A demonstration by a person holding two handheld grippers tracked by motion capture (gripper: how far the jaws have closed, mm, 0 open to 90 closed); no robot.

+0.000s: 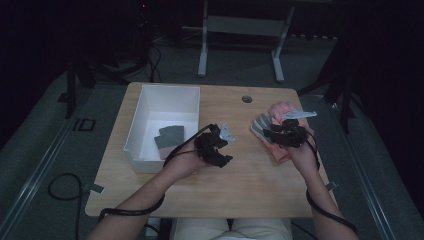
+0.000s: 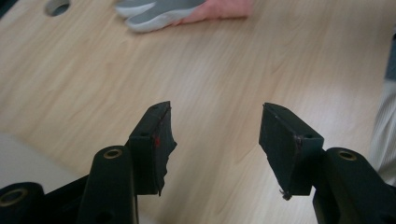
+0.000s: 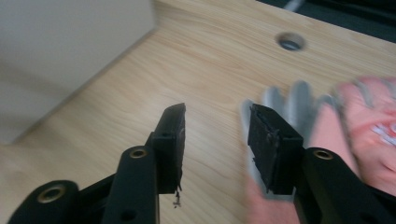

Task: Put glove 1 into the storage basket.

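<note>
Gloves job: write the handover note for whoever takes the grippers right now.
Left gripper: open, nothing held, over bare table beside the white bin.
Right gripper: open, over the pink-and-grey gloves at the table's right, not gripping yet.
Done: one grey glove lies in the bin.
Left: likely grasp the remaining gloves and move them to the bin.

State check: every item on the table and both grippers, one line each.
White open-top plastic bin: upright, holds the grey glove.
Grey folded glove: lying flat inside the bin.
Pink-and-grey work gloves: lying on the table, not gripped.
Left gripper: jaws apart, nothing between them.
Right gripper: jaws apart above the glove fingers, holding nothing.
Light wooden table: level.
</note>
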